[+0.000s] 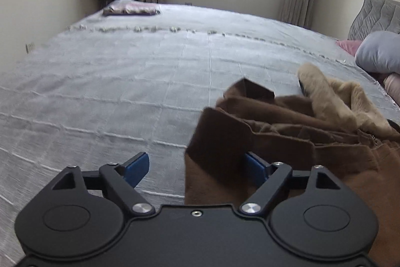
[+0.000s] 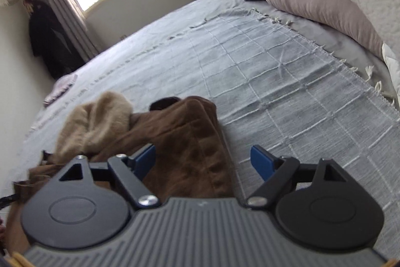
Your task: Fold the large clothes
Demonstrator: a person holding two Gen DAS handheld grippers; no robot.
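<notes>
Coat [image 1: 287,131], brown, tan furry lining, crumpled on grey bedspread [image 1: 112,91]

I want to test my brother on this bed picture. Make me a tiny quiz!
1. True or false: the left tool is pinching the brown coat.
2. The coat's furry lining is: A) tan B) green C) red
3. Fill in: far off on the grey bedspread lies a small ______ cloth.

Key: 1 false, both tools (right tool) stand open. 2 A. 3 folded.
</notes>
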